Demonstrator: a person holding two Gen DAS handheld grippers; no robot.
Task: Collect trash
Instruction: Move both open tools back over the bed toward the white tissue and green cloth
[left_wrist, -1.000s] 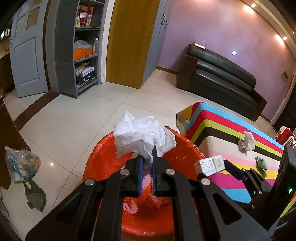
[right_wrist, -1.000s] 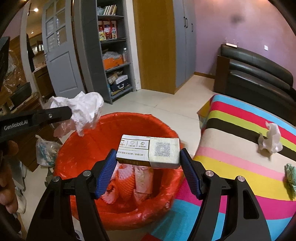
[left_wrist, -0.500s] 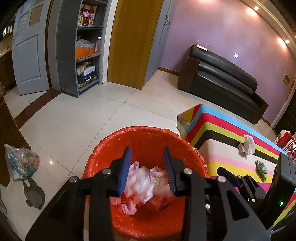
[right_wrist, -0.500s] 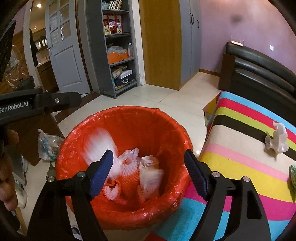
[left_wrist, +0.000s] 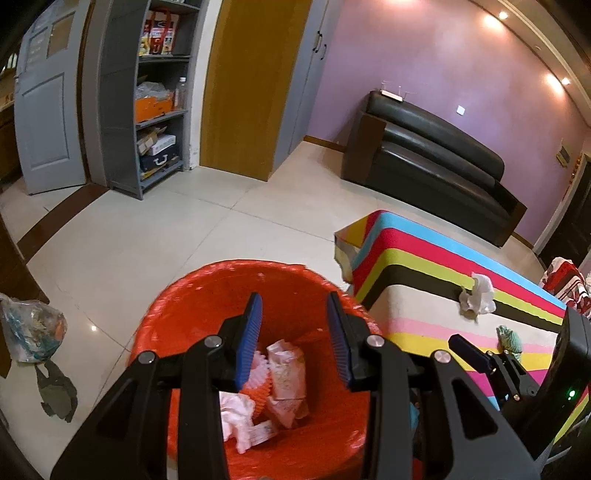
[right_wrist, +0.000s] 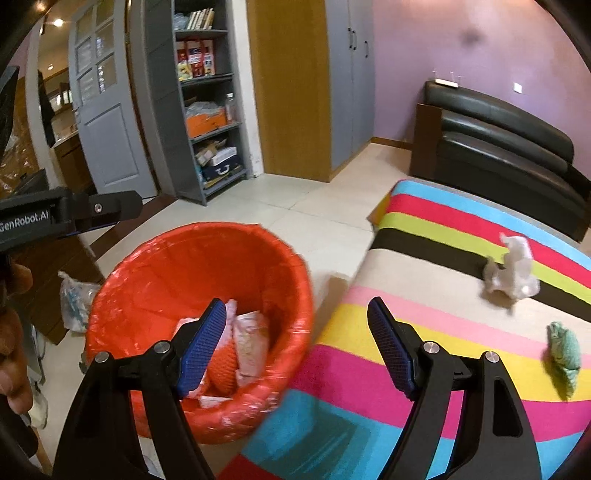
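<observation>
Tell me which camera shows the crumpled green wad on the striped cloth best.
The right wrist view: the crumpled green wad lies fully visible on the striped cloth, unobstructed. In the left wrist view, the wad is small, near the frame's edge, partly behind the right gripper's finger.

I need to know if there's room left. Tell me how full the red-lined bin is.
Partly full. The red-lined bin holds crumpled wrappers only at its bottom; its red inner wall shows bare well above them.
</observation>
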